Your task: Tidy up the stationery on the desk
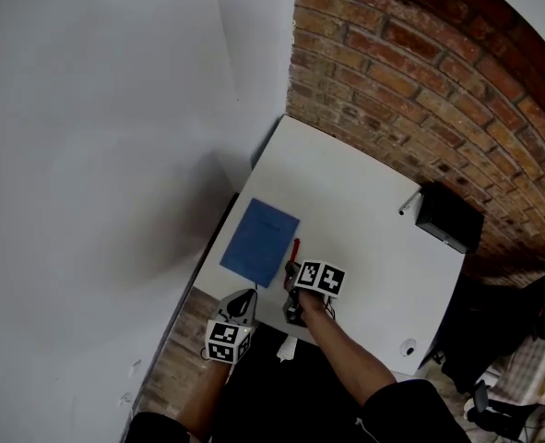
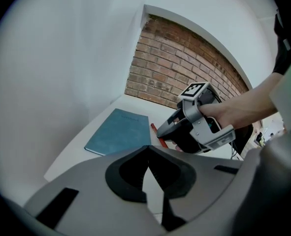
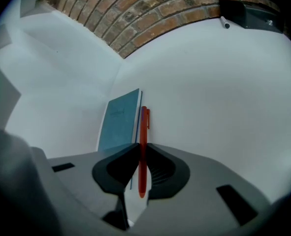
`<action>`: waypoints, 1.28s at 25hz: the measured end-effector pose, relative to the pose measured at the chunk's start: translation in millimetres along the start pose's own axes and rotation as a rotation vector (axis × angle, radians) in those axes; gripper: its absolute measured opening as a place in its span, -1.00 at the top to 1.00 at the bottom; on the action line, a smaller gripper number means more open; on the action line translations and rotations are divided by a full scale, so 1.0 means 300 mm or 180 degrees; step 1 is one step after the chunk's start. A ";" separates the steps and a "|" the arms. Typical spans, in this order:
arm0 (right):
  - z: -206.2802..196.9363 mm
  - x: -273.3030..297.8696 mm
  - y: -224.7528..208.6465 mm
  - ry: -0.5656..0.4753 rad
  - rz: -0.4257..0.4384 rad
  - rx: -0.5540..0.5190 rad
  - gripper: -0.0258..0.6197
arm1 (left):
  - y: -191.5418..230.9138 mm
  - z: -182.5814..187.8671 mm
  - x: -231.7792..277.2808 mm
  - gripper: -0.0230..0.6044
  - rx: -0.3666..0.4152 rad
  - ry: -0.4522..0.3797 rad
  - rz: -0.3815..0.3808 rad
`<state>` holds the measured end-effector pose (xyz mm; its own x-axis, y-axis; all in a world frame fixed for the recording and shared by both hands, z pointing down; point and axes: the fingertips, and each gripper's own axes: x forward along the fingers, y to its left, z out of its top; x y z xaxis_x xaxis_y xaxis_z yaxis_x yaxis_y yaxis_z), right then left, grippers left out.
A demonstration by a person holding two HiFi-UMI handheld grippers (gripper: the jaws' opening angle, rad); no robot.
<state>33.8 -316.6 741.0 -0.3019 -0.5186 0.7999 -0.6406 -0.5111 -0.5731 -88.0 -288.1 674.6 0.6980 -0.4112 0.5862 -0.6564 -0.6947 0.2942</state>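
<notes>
Pen (image 3: 143, 127), slim red plastic, pinched in right claw (image 3: 141, 154), left claw (image 2: 149, 154) closed, empty, flat blue rectangular notebook (image 3: 119, 122) just beside pen, smooth white table (image 3: 209, 107).

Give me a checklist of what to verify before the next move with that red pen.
1. Right gripper shut on the red pen: ok.
2. Left gripper shut, nothing between its jaws: ok.
3. Pen lifted off the desk: cannot tell.
4. Blue notebook lying flat beside the pen: ok.
5. Bare desk between pen and black box: ok.
</notes>
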 end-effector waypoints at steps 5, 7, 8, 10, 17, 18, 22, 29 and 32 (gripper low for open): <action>-0.002 0.030 0.028 0.0024 0.0042 0.0097 0.72 | 0.013 -0.015 -0.008 0.88 -0.0038 0.0031 0.0045; -0.001 0.039 0.039 0.0029 0.0051 0.0113 0.72 | 0.015 -0.017 -0.008 0.88 -0.0047 0.0038 0.0049; -0.001 0.043 0.043 0.0032 0.0061 0.0135 0.72 | 0.016 -0.018 -0.007 0.88 -0.0050 0.0043 0.0050; -0.003 0.052 0.044 0.0052 0.0086 0.0201 0.72 | 0.018 -0.024 -0.005 0.88 -0.0057 0.0049 0.0051; -0.005 0.062 0.041 0.0118 0.0201 0.0236 0.72 | 0.021 -0.032 -0.003 0.88 -0.0051 0.0072 0.0037; -0.006 0.061 0.043 0.0114 0.0232 0.0247 0.72 | 0.020 -0.034 -0.002 0.88 -0.0056 0.0079 0.0032; -0.006 0.058 0.045 0.0111 0.0335 0.0267 0.72 | 0.016 -0.031 0.004 0.88 -0.0030 0.0063 0.0015; -0.010 0.060 0.046 0.0156 0.0530 0.0422 0.72 | 0.009 -0.026 0.010 0.88 -0.0016 0.0087 -0.0012; -0.014 0.063 0.044 0.0162 0.0573 0.0450 0.72 | 0.003 -0.023 0.010 0.88 -0.0010 0.0095 -0.0026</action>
<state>16.5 -330.2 749.3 -0.4398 -0.5767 0.6884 -0.4691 -0.5061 -0.7237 -88.4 -285.9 682.0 0.6946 -0.3876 0.6061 -0.6515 -0.6962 0.3013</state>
